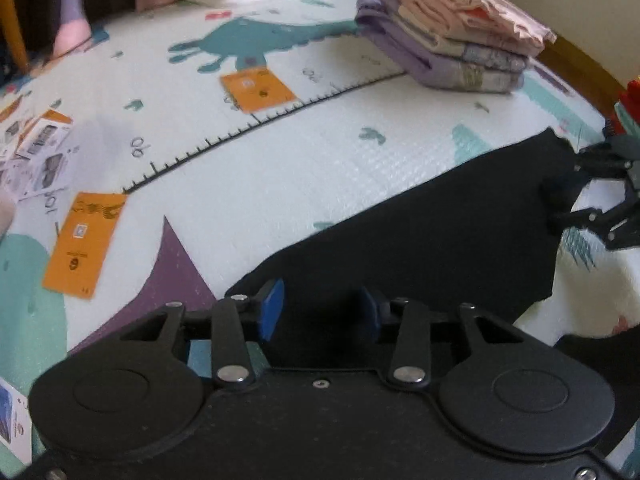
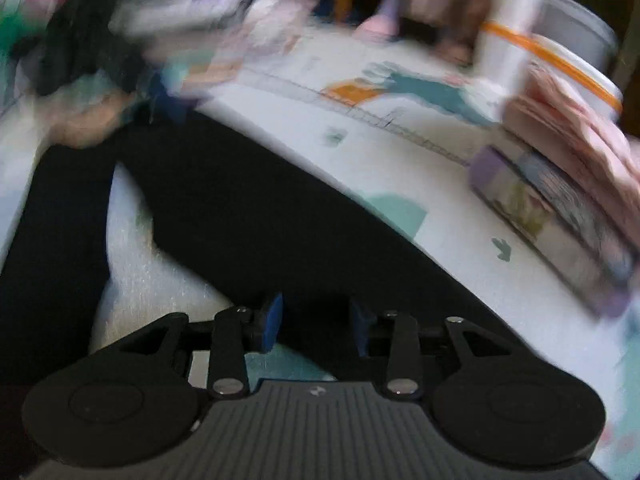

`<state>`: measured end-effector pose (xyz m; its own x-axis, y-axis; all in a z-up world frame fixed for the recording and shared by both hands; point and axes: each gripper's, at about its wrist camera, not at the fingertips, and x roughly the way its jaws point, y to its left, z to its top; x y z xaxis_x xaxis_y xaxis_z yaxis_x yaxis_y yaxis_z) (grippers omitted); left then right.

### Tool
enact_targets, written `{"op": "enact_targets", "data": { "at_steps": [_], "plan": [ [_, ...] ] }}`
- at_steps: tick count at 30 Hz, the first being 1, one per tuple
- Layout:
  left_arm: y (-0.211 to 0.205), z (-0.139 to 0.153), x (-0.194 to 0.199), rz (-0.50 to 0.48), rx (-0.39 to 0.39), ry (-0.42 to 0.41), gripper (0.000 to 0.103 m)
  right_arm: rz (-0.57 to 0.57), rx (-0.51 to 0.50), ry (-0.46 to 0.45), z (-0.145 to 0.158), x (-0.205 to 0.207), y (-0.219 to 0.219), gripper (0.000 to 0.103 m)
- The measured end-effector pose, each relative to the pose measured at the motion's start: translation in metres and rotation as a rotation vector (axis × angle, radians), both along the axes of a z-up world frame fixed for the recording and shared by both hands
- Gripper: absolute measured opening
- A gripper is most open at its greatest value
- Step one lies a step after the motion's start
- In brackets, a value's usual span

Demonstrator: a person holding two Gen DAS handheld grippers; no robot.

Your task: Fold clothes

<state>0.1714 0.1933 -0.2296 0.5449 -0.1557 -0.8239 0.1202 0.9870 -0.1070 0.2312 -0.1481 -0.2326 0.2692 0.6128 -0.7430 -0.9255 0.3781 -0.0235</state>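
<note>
A black garment [image 1: 420,232] lies spread flat on the patterned play mat [image 1: 280,168]. In the left wrist view my left gripper [image 1: 320,312] stands open over the garment's near edge, and only flat black cloth shows between its blue pads [image 1: 272,310]. My right gripper [image 1: 560,204] reaches in from the right over the garment's far corner. The right wrist view is blurred. There my right gripper [image 2: 316,322] is open above the black garment [image 2: 240,208], with nothing pinched. A stack of folded clothes [image 1: 452,36] in pink and lilac sits at the back right.
Two orange cards [image 1: 256,90] [image 1: 82,244] and printed leaflets [image 1: 36,156] lie on the mat to the left. A blurred heap of loose clothes [image 2: 100,8] and a hand [image 2: 88,120] show at the upper left. A white tub [image 2: 560,60] stands behind the folded stack [image 2: 580,184].
</note>
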Motion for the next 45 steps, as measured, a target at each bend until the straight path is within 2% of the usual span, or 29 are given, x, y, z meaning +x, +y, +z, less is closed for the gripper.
{"op": "enact_targets", "data": {
  "at_steps": [3,7,9,12,14,19,22,25,26,27,29,32,35,40,45],
  "plan": [
    [-0.007,0.018,-0.009,-0.072,0.036,-0.070,0.039,0.034,-0.001,-0.043,0.014,-0.010,0.000,0.039],
    [-0.025,0.034,-0.041,-0.190,0.089,-0.139,0.039,0.079,-0.004,-0.069,0.019,-0.027,-0.008,0.039],
    [-0.032,0.034,-0.060,-0.205,0.084,-0.142,0.030,0.114,0.007,-0.072,0.025,-0.045,-0.014,0.039],
    [-0.038,0.029,-0.085,-0.228,0.089,-0.119,0.029,0.178,0.026,-0.072,0.037,-0.077,-0.020,0.039],
    [-0.043,0.030,-0.105,-0.287,0.111,-0.112,0.029,0.224,0.032,-0.056,0.045,-0.104,-0.028,0.039],
    [-0.050,0.037,-0.152,-0.518,0.280,-0.136,0.029,0.330,-0.023,-0.053,0.050,-0.168,-0.067,0.040],
    [-0.051,0.026,-0.175,-0.602,0.387,-0.129,0.029,0.383,-0.076,-0.061,0.048,-0.200,-0.091,0.040],
    [-0.054,0.010,-0.196,-0.680,0.528,-0.147,0.031,0.363,-0.122,-0.058,0.041,-0.220,-0.110,0.040],
    [-0.056,0.005,-0.203,-0.710,0.580,-0.157,0.034,0.354,-0.124,-0.059,0.042,-0.227,-0.116,0.040],
    [-0.058,0.000,-0.210,-0.744,0.634,-0.168,0.041,0.351,-0.128,-0.066,0.042,-0.232,-0.121,0.040],
    [-0.060,-0.009,-0.224,-0.821,0.717,-0.196,0.046,0.354,-0.142,-0.092,0.042,-0.243,-0.128,0.040],
    [-0.063,-0.020,-0.238,-0.908,0.827,-0.229,0.046,0.348,-0.164,-0.123,0.036,-0.257,-0.139,0.040],
    [-0.063,-0.025,-0.243,-0.935,0.870,-0.255,0.046,0.338,-0.194,-0.196,0.028,-0.267,-0.146,0.038],
    [-0.059,-0.029,-0.238,-0.911,0.906,-0.290,0.046,0.368,-0.223,-0.286,0.013,-0.277,-0.156,0.036],
    [-0.054,-0.032,-0.231,-0.902,0.946,-0.332,0.046,0.379,-0.202,-0.286,0.014,-0.272,-0.158,0.036]
  ]
}}
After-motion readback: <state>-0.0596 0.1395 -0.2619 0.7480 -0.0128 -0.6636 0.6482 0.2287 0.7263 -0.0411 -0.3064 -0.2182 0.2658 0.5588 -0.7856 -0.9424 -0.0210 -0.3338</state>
